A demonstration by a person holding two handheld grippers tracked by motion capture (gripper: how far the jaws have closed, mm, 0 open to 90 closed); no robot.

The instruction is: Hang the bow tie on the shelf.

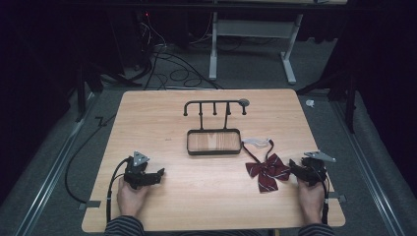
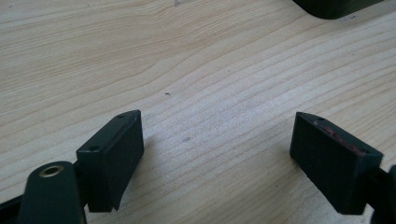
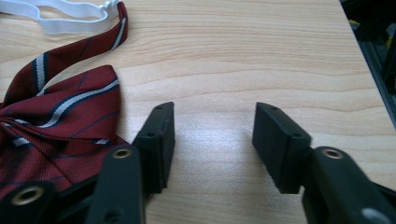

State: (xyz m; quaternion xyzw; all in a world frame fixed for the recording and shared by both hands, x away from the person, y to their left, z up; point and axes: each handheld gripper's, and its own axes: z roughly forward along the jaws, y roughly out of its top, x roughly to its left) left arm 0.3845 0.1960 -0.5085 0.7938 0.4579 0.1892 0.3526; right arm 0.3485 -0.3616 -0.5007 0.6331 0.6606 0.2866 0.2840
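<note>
A dark red striped bow tie (image 1: 267, 172) with a white elastic strap (image 1: 256, 143) lies on the wooden table (image 1: 206, 206), right of centre. My right gripper (image 1: 293, 169) rests on the table just right of the bow tie, jaws open and empty. In the right gripper view the bow tie (image 3: 51, 126) lies left of the right gripper (image 3: 212, 140) and touches the outside of the left jaw; the strap (image 3: 65, 21) is at the top left. My left gripper (image 1: 158, 175) sits at the front left, open over bare wood (image 2: 217, 154).
A black wire rack with hooks (image 1: 215, 107) stands over a black rimmed tray (image 1: 214, 151) at the table's middle, far from both grippers. A corner of the tray (image 2: 336, 7) appears in the left gripper view. Cables and a white desk frame (image 1: 253, 44) lie on the floor beyond.
</note>
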